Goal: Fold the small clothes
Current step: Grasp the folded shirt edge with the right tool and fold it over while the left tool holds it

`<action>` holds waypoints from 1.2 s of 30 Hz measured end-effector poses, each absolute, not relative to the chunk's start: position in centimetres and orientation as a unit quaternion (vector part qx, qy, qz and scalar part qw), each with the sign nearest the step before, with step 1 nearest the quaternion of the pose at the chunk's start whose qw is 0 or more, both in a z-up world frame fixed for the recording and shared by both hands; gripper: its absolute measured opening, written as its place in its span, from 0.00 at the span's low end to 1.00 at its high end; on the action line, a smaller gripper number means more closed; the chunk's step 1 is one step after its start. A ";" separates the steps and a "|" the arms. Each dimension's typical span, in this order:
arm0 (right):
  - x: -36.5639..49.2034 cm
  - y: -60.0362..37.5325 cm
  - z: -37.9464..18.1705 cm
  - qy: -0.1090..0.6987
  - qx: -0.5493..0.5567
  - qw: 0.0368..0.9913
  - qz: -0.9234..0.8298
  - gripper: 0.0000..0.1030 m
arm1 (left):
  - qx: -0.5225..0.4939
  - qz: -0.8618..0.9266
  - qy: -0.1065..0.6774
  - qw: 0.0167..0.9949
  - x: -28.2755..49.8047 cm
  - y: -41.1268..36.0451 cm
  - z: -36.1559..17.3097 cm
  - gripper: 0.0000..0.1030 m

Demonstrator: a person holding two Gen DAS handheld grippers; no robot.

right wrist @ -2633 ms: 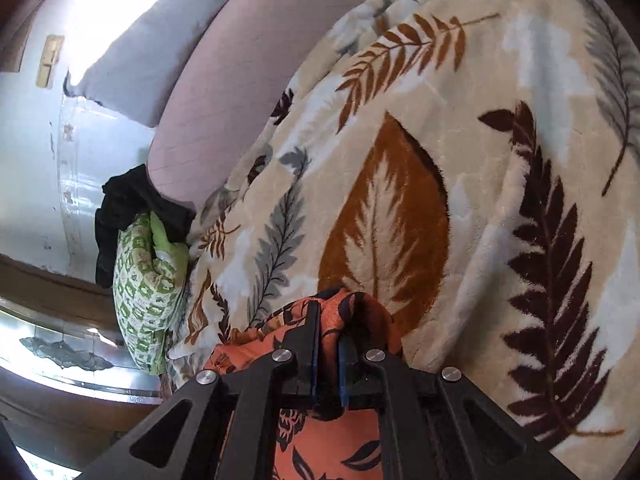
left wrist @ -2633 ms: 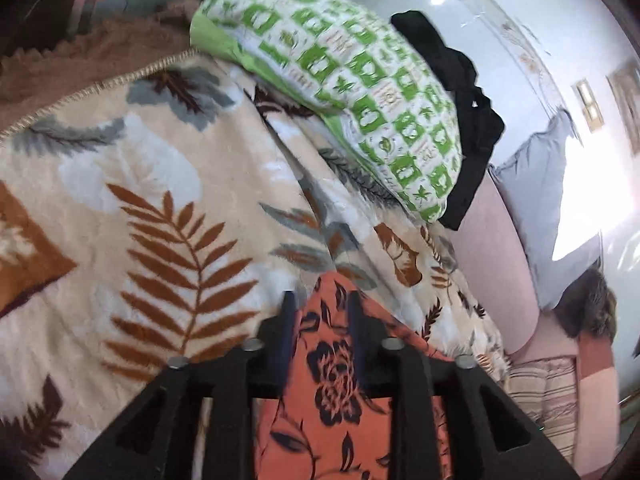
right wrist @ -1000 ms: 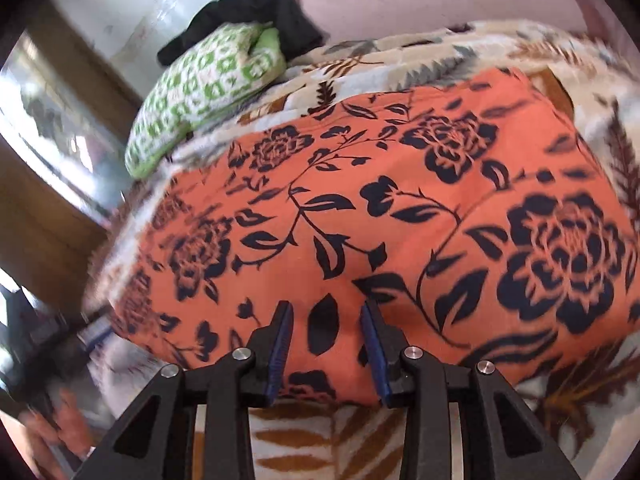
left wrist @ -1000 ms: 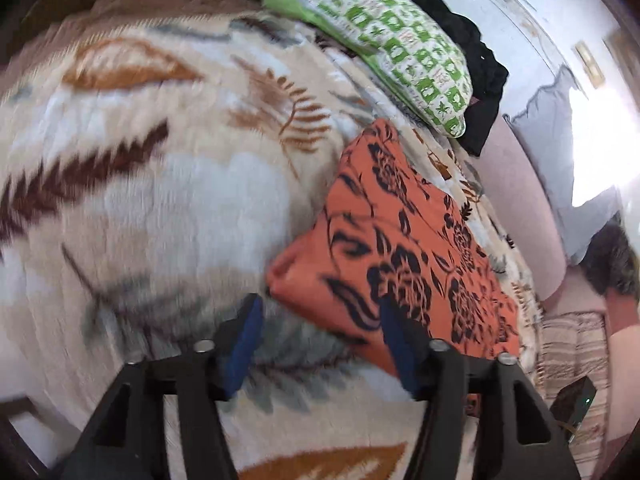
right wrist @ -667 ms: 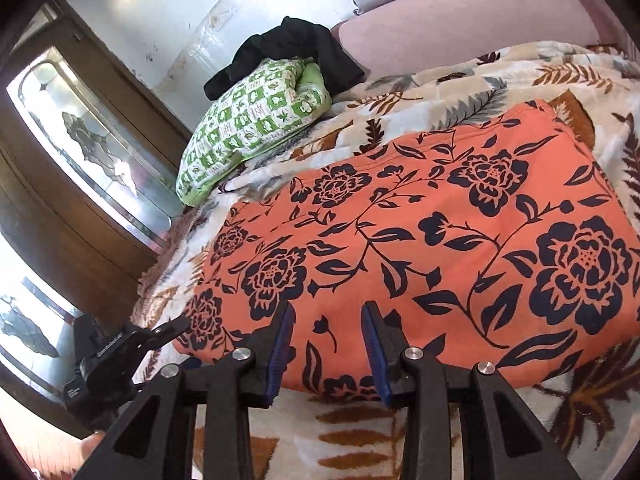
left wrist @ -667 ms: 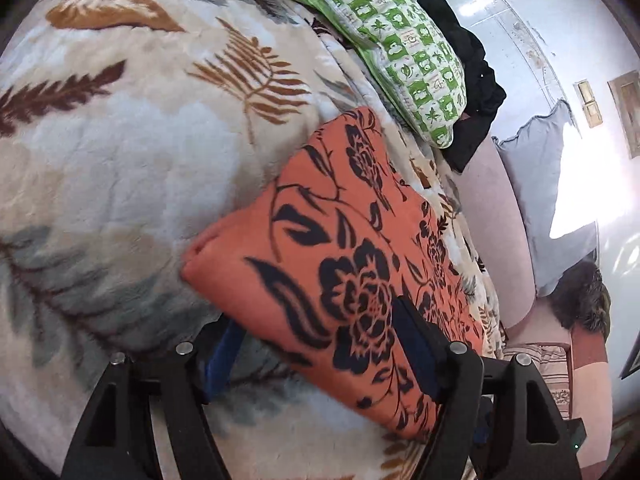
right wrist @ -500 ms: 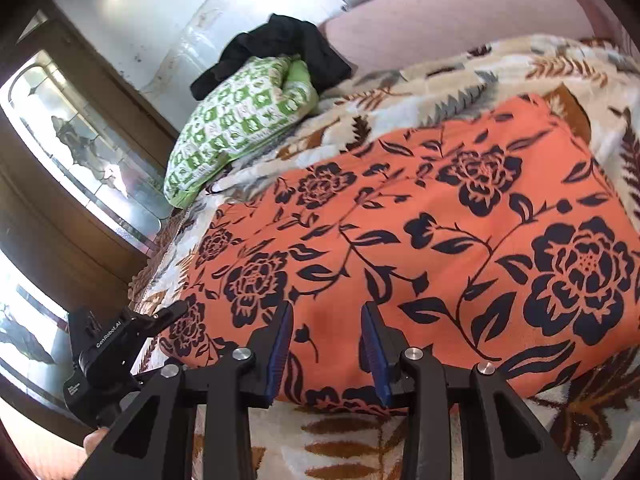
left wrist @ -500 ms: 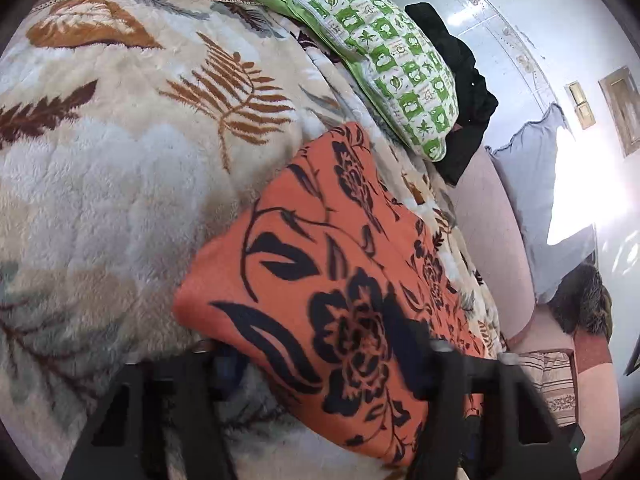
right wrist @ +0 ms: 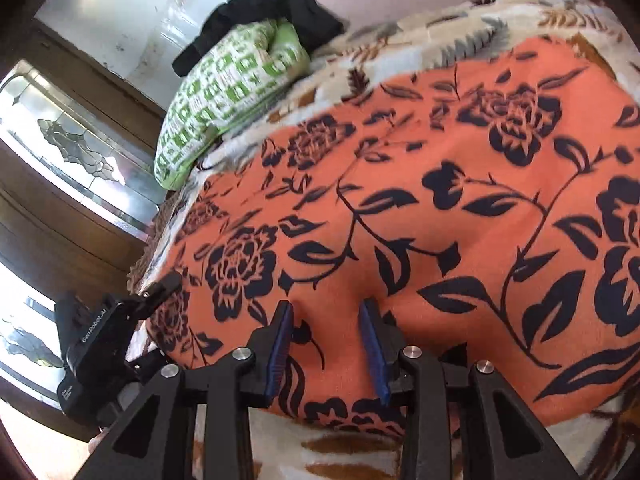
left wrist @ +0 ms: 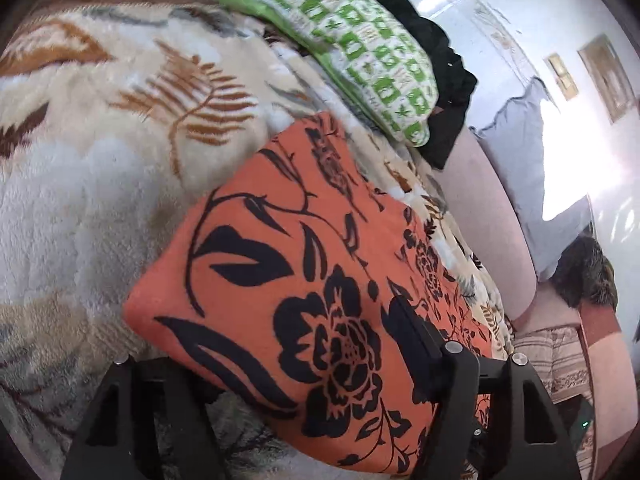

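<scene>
An orange garment with black flowers (left wrist: 280, 264) lies folded flat on a leaf-print blanket (left wrist: 100, 168). My left gripper (left wrist: 272, 344) straddles its near corner. One finger (left wrist: 416, 344) rests on top of the cloth, the other is hidden beneath it, and the jaws are opening. From the right wrist view the left gripper (right wrist: 160, 320) sits at the garment's (right wrist: 440, 200) left edge. My right gripper (right wrist: 326, 306) stands open at the near edge, blue pads (right wrist: 280, 340) apart, with cloth showing between them.
A green-and-white checked pillow (left wrist: 360, 48) and a black garment (left wrist: 436, 80) lie at the far end of the blanket. A pink sofa back (left wrist: 492, 216) with a grey cushion (left wrist: 528, 152) runs along the right. A wooden glazed door (right wrist: 72, 152) stands left.
Both grippers let go of the garment, which now lies flat. The left gripper then slid onto its corner and opened wider. The right gripper moved in a little at the near edge.
</scene>
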State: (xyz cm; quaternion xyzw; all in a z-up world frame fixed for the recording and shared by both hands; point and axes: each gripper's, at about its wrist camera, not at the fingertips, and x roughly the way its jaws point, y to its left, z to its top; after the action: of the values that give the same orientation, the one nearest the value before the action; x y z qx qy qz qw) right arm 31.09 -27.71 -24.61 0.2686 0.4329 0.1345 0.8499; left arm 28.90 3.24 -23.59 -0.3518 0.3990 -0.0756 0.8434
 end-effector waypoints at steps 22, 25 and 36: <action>28.9 -40.8 -22.8 0.365 0.399 0.836 0.093 0.20 | -0.092 -0.202 0.316 0.922 27.2 -12.6 -10.7 0.20; 27.4 -45.5 -22.2 0.333 0.429 0.836 0.075 0.20 | -0.055 -0.238 0.334 0.910 27.3 -19.0 -10.6 0.20; 26.8 -52.7 -24.1 0.309 0.567 0.756 0.106 0.76 | -0.100 -0.341 0.406 0.842 26.7 -22.2 -13.6 0.67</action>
State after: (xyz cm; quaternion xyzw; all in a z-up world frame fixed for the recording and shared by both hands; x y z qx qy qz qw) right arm 26.79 -52.68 -24.11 0.5671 0.3088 0.1064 0.7561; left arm 26.74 -22.24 -13.62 -0.0996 0.4055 -0.3412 0.8421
